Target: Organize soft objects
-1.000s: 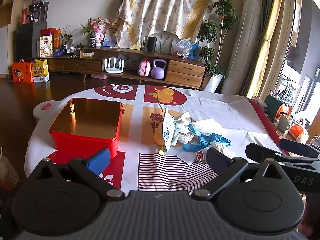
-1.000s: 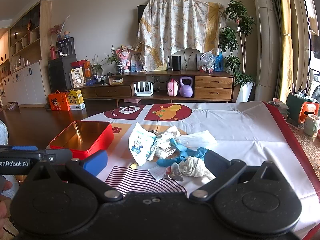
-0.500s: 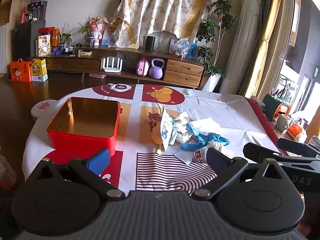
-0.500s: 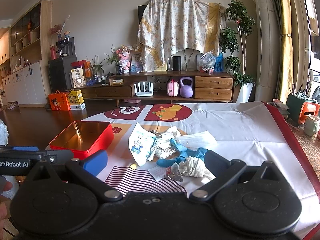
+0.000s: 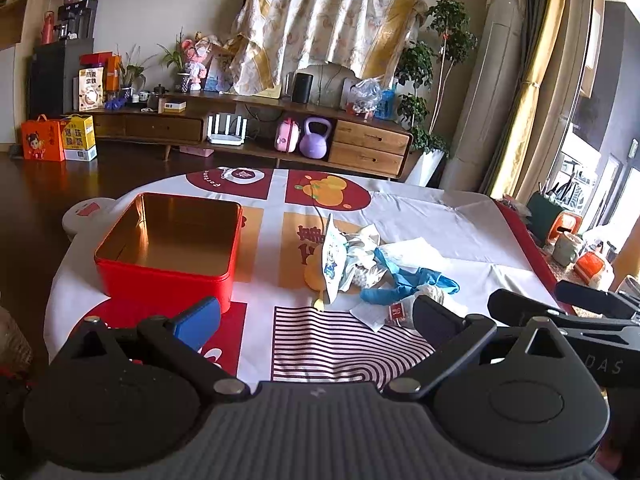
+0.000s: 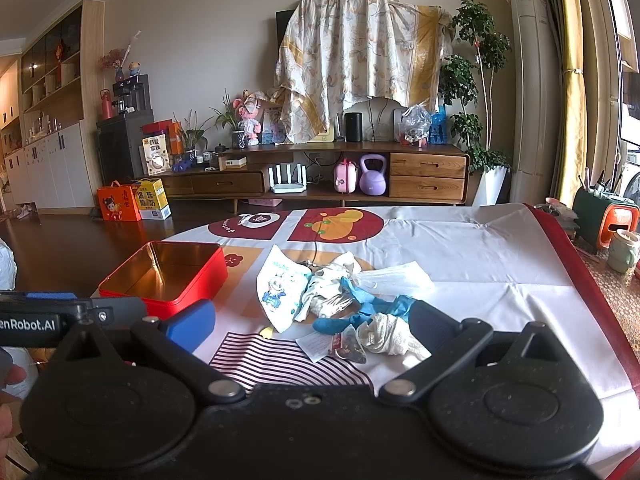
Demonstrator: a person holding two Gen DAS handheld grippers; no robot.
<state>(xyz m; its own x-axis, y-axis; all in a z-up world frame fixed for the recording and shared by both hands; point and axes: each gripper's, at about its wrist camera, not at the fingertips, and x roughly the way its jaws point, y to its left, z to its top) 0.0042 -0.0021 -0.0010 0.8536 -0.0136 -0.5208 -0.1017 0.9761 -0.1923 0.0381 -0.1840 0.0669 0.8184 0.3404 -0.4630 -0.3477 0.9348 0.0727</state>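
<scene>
- Sunlight fell across the tablecloth (image 6: pixel 480 264); the pile of soft things (image 6: pixel 344 300) lay mid-cloth toward your near edge, and the red tin (image 5: pixel 168 256) sat empty by the left edge.
- Your left gripper (image 5: pixel 316 316) and right gripper (image 6: pixel 312 324) both hovered short of the pile, jaws wide apart, holding nothing.
- Tangled items risked lifting together: the blue glove (image 6: pixel 360 312) crossed the mask (image 6: pixel 396 276).
- Bare cloth was free toward the far and right edges.

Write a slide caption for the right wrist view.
Open right gripper facing a pile of soft items beside an empty red tin.
</scene>
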